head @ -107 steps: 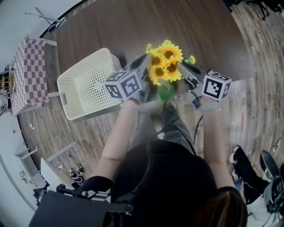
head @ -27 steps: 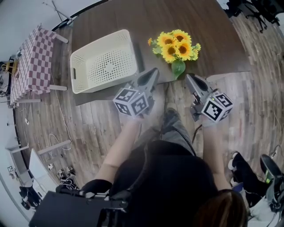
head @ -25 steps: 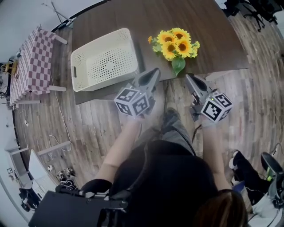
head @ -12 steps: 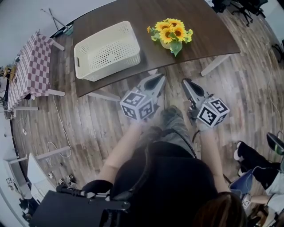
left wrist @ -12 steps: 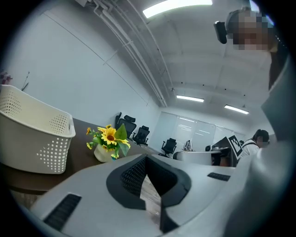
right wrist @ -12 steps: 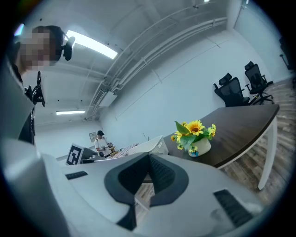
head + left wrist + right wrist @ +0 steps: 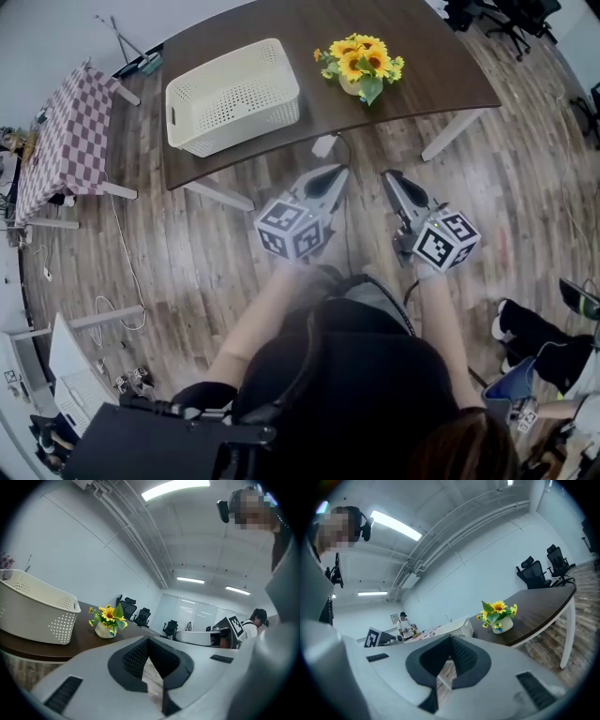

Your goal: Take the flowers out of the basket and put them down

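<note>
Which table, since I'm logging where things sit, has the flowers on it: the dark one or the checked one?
The dark brown table: the flowers stand on it beside the white basket. The checked-cloth table at left carries neither.

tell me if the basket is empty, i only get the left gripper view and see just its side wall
Observer: The head view looks into the basket: nothing lies in it.
Operator: is the right gripper holding anything
Observer: No, the right gripper is shut on nothing, over the floor, short of the table.
Operator: what's past the basket
Observer: A checked-cloth table, standing apart from the dark one.
</note>
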A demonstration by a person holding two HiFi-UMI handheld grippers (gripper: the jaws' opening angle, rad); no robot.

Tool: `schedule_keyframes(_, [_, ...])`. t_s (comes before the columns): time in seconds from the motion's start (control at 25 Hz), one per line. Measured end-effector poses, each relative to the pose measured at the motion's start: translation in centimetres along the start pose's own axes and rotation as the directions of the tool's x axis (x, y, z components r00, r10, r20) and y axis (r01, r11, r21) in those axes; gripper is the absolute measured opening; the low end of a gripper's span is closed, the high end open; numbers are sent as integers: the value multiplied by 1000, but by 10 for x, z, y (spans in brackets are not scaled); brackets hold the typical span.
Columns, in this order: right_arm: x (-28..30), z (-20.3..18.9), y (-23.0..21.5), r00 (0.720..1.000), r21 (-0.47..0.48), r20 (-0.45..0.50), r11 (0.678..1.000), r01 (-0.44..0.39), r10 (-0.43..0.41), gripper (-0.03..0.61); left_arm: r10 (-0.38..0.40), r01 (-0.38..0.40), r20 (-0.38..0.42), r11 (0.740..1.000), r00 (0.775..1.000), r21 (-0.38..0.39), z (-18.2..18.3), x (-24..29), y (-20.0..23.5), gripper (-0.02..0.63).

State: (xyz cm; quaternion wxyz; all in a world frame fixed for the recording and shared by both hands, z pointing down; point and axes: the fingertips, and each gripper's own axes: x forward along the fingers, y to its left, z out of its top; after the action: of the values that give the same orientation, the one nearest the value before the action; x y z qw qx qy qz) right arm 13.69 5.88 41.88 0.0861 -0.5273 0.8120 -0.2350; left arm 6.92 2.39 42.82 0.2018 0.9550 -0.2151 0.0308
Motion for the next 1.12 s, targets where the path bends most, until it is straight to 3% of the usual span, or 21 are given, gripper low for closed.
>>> schedule_keyframes(0.28, [-20,-2,20,999,-30,-13,999,-40,39,2,21,-21,19,1000,1000,-6,-6,-16,-29,2])
schedule_keyframes(0.6, [-68,-22,45,999,-44,-23,998,-45,44,2,63,-65,66,997,996,38,-22,-42,-80,2])
schedule_keyframes(1.12, [-130,-59,80,995,-52,-46,994,-94,91,2,132,-134,68,990,989,32,-61,-91,-135,2])
